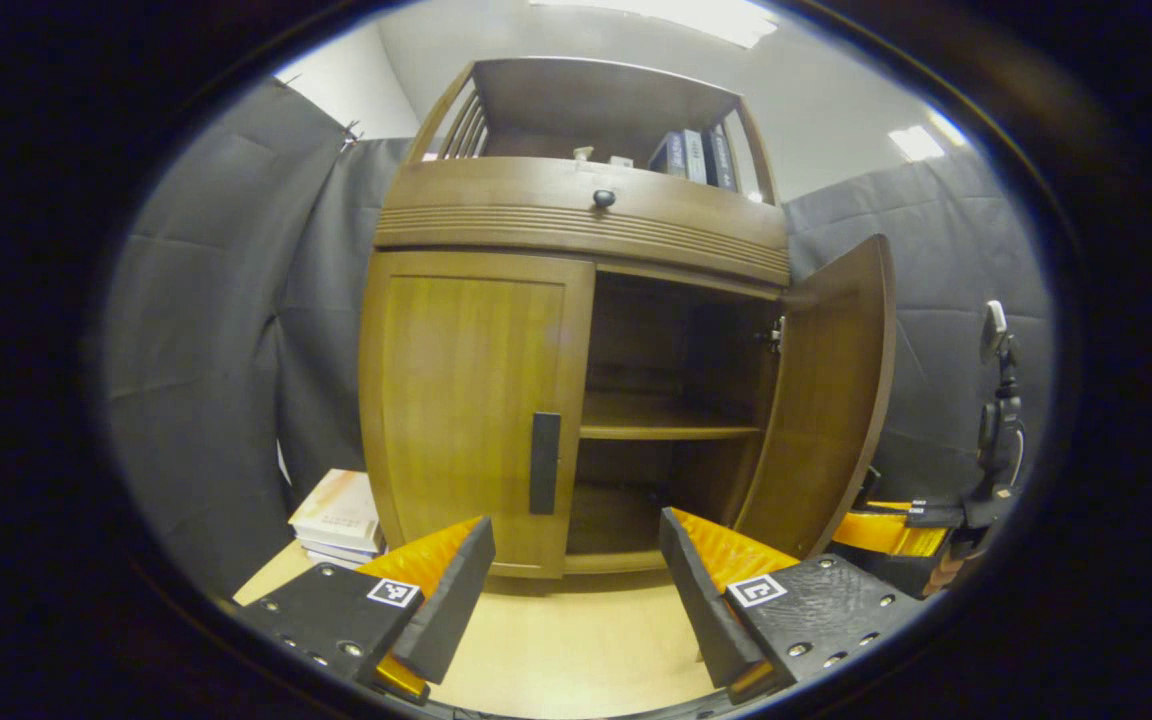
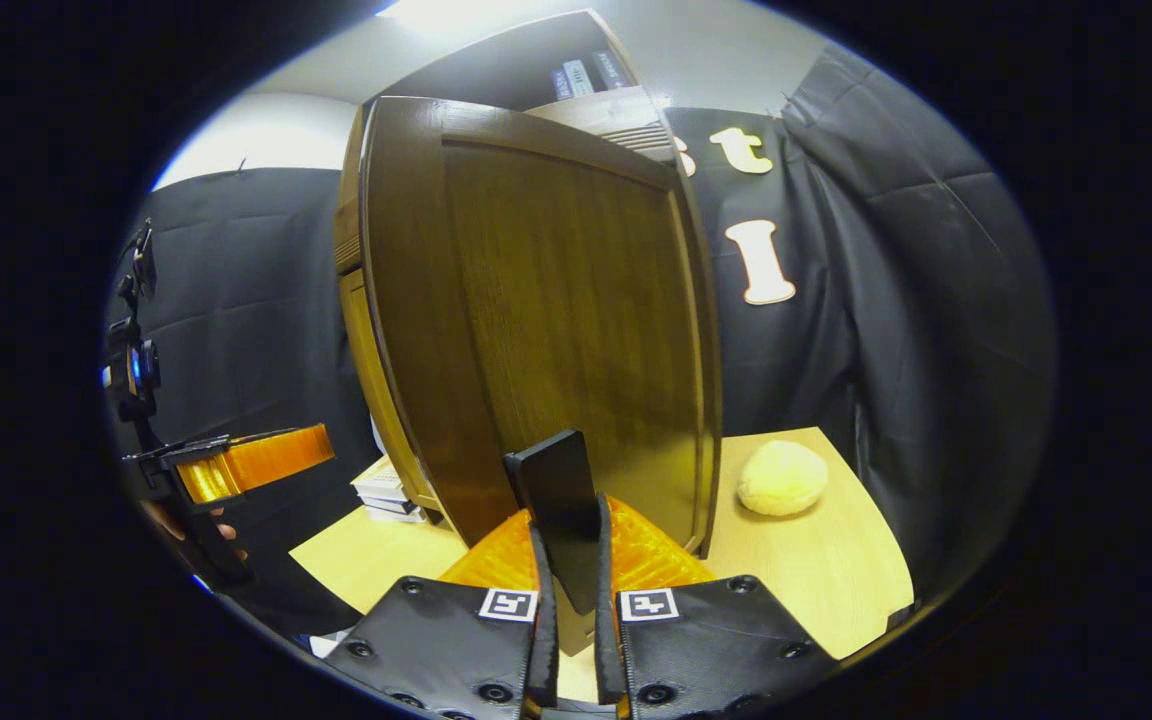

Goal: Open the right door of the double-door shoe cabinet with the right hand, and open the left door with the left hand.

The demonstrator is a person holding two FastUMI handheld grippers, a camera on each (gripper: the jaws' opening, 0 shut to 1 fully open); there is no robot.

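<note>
The wooden shoe cabinet stands on the table in the left gripper view. Its left door is closed, with a dark vertical handle at its inner edge. My left gripper is open a short way in front of that handle, touching nothing. The right door is swung wide, baring the inner shelf. In the right gripper view that right door looms close, and my right gripper is shut on its dark handle. The left gripper shows far left, held by a hand.
A stack of books lies on the wooden table left of the cabinet. A pale round plush lump sits on the table right of the open door. Books stand on the top shelf. A camera stand rises at the right.
</note>
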